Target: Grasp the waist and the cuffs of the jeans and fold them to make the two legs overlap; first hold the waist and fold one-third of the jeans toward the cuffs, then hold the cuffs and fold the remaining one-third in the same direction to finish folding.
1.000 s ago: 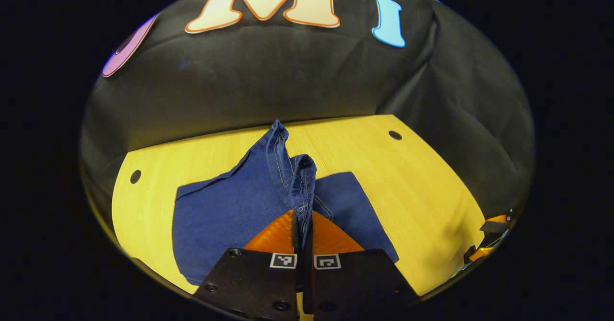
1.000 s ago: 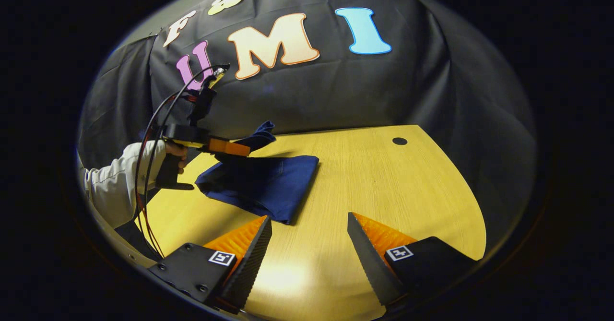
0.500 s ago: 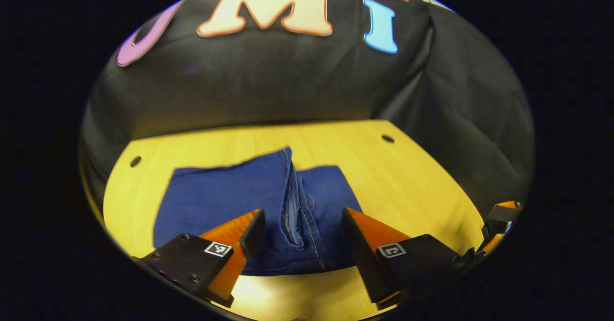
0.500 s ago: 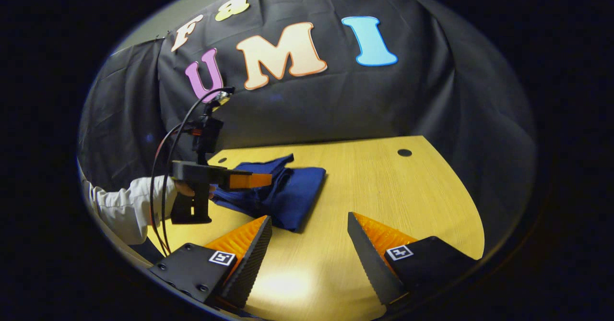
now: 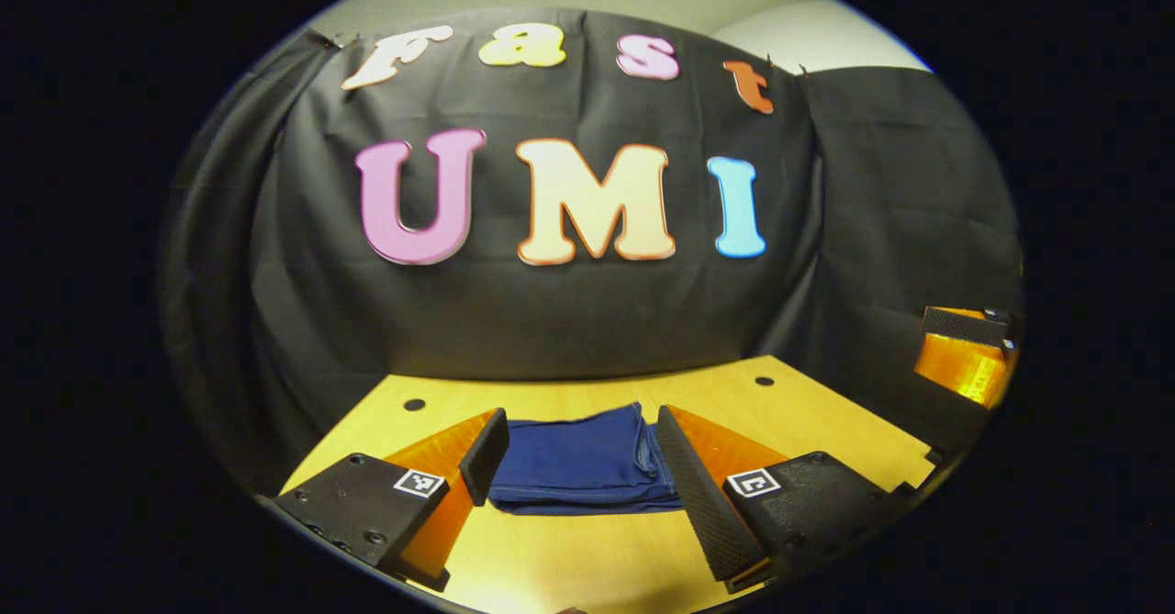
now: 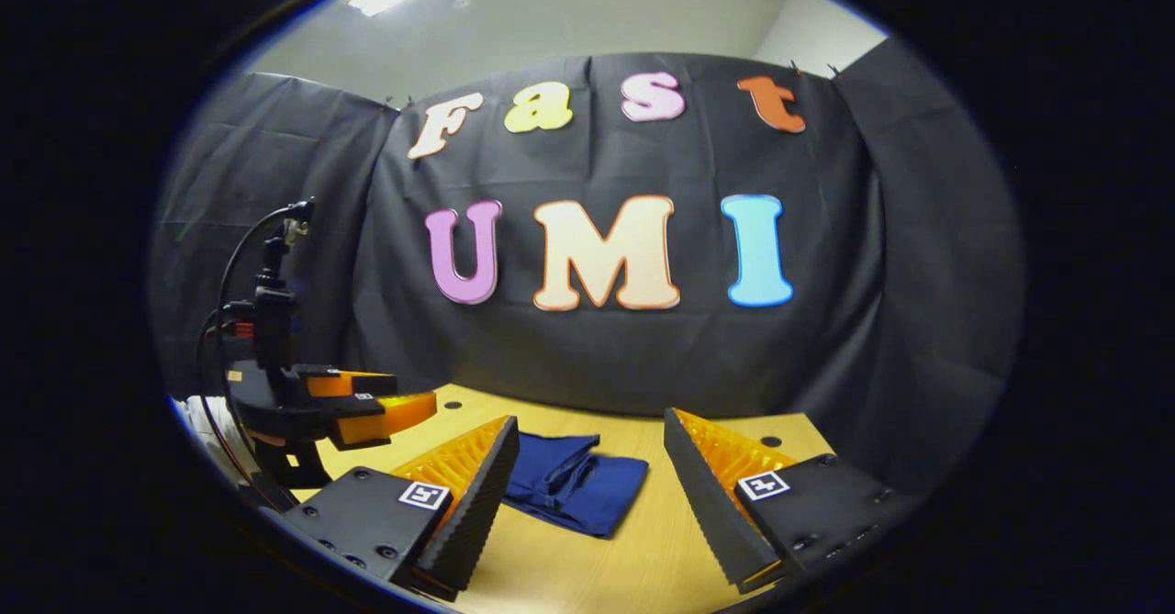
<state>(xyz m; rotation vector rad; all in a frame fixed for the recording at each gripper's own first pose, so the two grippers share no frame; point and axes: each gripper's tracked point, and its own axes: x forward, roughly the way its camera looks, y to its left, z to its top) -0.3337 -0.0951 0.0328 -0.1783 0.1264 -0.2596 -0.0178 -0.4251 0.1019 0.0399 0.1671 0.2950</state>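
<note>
Pale wood-grain tabletop (image 5: 569,559) runs forward under both grippers to the black cloth wall behind. In the left gripper view, the left gripper (image 5: 581,463) has its fingers spread wide apart and grips nothing; just past the fingertips, framed in the gap between them, the folded jeans (image 5: 587,463) lie flat on the tabletop as a compact blue stack with layered edges toward the camera. Far off to the right of the fingers, part of the other gripper shows at the edge. In the right gripper view, the right gripper (image 6: 592,472) is likewise spread open and empty, clear of the cloth; the jeans (image 6: 578,490) lie beyond its fingers, closer to the left finger. Farther left, the left gripper (image 6: 367,403) hangs above the tabletop, cables looping up from it.
</note>
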